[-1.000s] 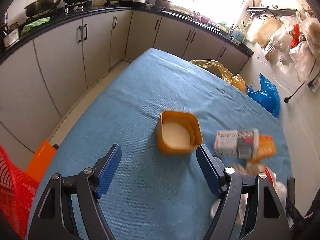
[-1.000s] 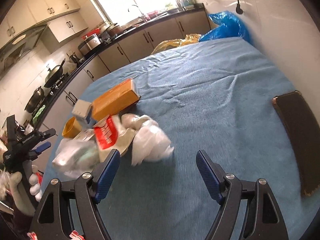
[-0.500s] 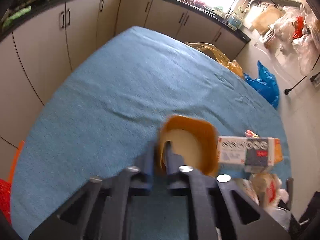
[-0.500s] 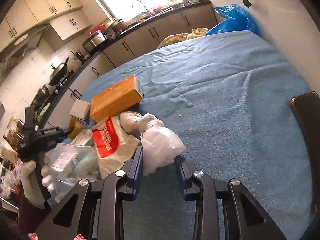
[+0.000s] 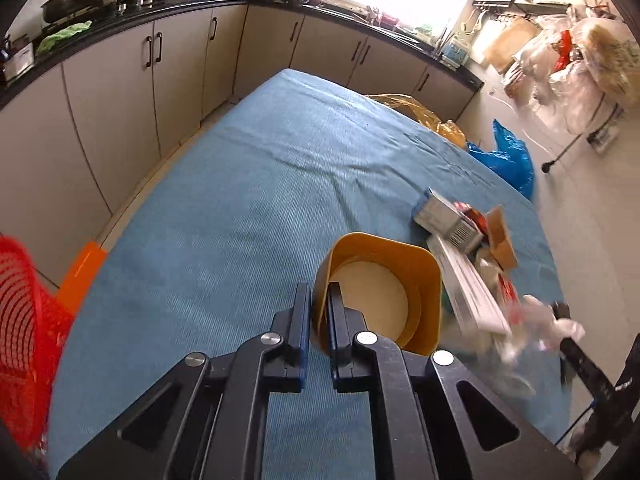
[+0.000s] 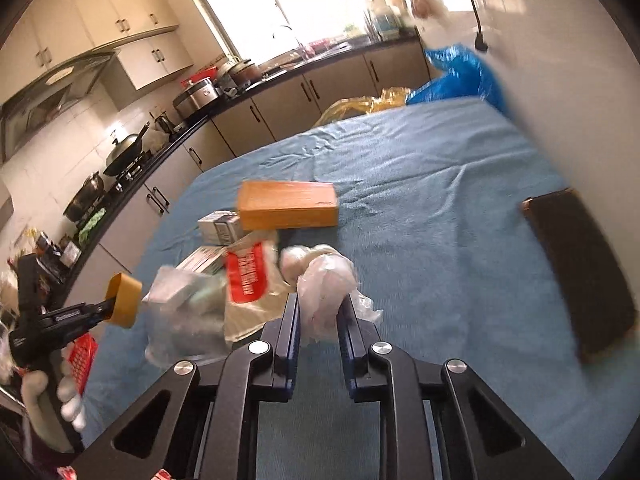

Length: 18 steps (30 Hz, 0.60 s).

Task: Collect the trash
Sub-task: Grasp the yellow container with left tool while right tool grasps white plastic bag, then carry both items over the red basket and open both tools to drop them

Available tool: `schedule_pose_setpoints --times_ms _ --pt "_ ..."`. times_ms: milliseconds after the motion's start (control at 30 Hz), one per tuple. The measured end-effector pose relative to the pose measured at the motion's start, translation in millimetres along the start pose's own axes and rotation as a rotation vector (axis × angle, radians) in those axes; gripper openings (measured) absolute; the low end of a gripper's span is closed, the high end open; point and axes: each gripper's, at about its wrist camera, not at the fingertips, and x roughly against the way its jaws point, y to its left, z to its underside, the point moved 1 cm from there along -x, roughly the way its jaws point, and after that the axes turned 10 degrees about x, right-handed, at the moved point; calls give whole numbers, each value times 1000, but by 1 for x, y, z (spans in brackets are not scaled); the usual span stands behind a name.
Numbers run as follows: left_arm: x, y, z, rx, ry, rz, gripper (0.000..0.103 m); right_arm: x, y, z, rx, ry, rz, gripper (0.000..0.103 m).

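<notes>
Left gripper (image 5: 318, 312) pinches the glossy, square-rimmed yellow cup (image 5: 384, 292) by its wall above the ribbed blue cloth (image 5: 240, 208); right gripper (image 6: 319, 318), jaws just closing, squeezes a crinkly white plastic bag (image 6: 326, 284).

Ribbed matt blue cloth (image 5: 256, 208); crinkly translucent plastic bag (image 6: 326, 280); glossy yellow tub (image 5: 384, 280).

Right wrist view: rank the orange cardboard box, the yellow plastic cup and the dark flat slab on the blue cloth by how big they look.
1. Dark flat slab, largest, though near the lens edge.
2. Orange cardboard box.
3. Yellow plastic cup, smallest; it is seen edge-on and is held off to the side, so its true size is unsure.
</notes>
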Motion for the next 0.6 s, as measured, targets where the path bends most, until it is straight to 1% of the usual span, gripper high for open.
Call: schedule_pose_setpoints --times_ms 67,167,267,333,467,533,600 --pt "13 7 13 -4 2 6 7 13 10 5 24 -9 2 18" --pt "33 16 36 -25 -15 -5 7 31 26 16 63 -19 -2 17" --pt "51 24 56 -42 -52 -30 7 47 47 28 134 -36 21 15" --pt "62 31 68 -45 -71 -39 7 55 64 36 181 -44 19 14" --pt "85 48 92 -27 -104 -44 7 65 93 51 242 -48 -14 14" --pt "93 56 102 -11 -114 -44 7 68 105 57 255 -45 -51 14" --pt "100 65 111 4 -124 -60 7 70 117 63 263 -39 -83 14"
